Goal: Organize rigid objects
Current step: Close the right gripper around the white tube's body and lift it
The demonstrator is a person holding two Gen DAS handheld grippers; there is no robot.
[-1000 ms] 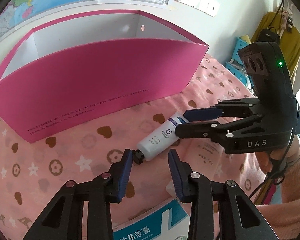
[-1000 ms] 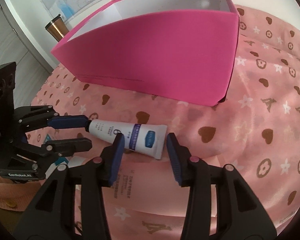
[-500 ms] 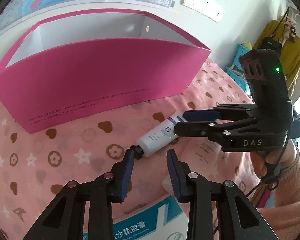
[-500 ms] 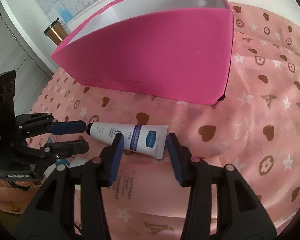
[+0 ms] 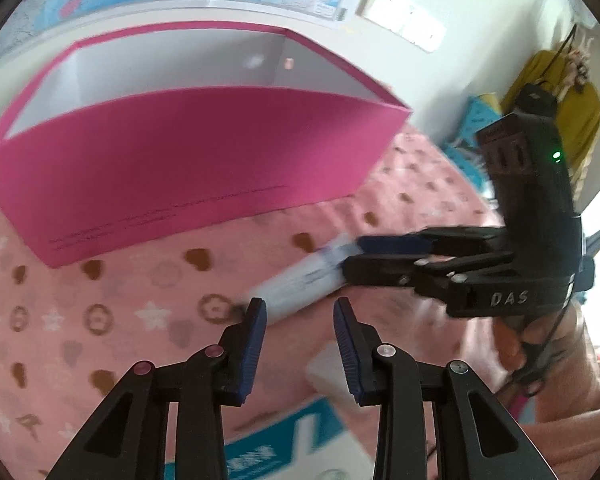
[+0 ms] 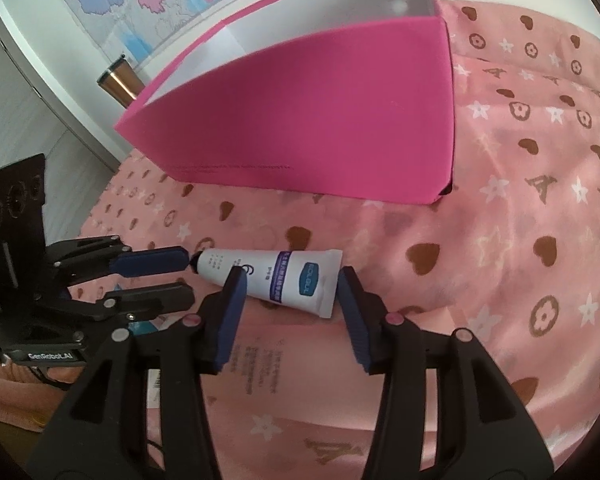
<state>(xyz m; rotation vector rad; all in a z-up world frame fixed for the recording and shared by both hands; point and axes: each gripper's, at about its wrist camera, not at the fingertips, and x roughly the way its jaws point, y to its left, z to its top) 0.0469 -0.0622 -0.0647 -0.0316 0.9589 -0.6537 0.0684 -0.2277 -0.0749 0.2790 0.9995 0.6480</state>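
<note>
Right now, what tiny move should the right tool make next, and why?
Probably close the right tool on the white plastic cream tube. Its open jaws already sit on either side of the tube's flat end, and the tube lies on the pink patterned cloth, outside the pink cardboard box.

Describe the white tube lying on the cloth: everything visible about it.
The white plastic squeeze tube lies flat on the pink patterned cloth, before the pink open-topped box. It has a purple band, a blue oval label, a flat crimped end and a dark cap. The open right gripper straddles it; the left gripper is at the cap.

Tube [image 6: 276, 278] on cloth [image 6: 500, 240], before box [image 6: 320, 120], between both tongs
</note>
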